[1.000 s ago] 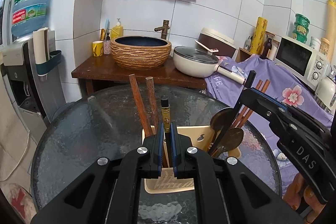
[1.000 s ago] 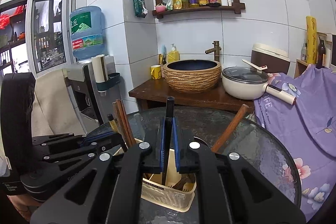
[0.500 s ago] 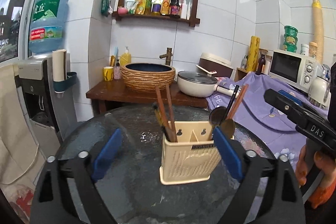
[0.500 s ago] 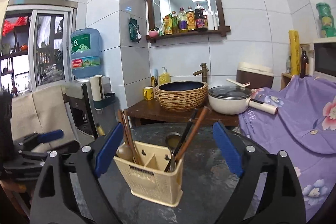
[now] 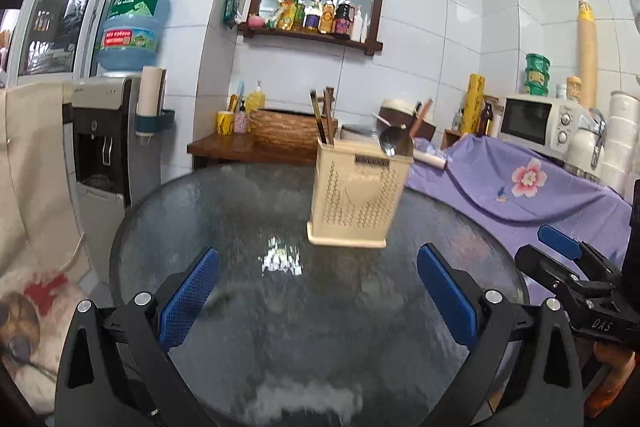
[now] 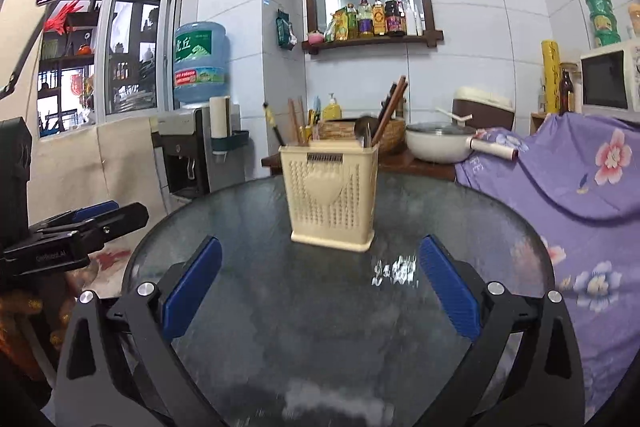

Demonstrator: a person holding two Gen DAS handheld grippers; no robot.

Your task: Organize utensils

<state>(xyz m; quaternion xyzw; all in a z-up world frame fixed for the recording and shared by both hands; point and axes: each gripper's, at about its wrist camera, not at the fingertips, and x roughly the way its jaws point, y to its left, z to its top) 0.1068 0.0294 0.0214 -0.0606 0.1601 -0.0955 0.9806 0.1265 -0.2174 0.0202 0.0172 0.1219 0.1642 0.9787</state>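
Left wrist view: my left claw gapes empty; my right claw likewise, both well short of the utensil holder on the counter.

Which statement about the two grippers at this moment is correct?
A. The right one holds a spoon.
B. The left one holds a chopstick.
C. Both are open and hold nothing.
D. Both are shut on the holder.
C: the left gripper and the right gripper both stand wide open with nothing between their pads, back from the utensil holder on the glass table.

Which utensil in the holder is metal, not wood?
The spoon, its shiny silver bowl up at the right end of the holder; the chopsticks beside it are brown wood.
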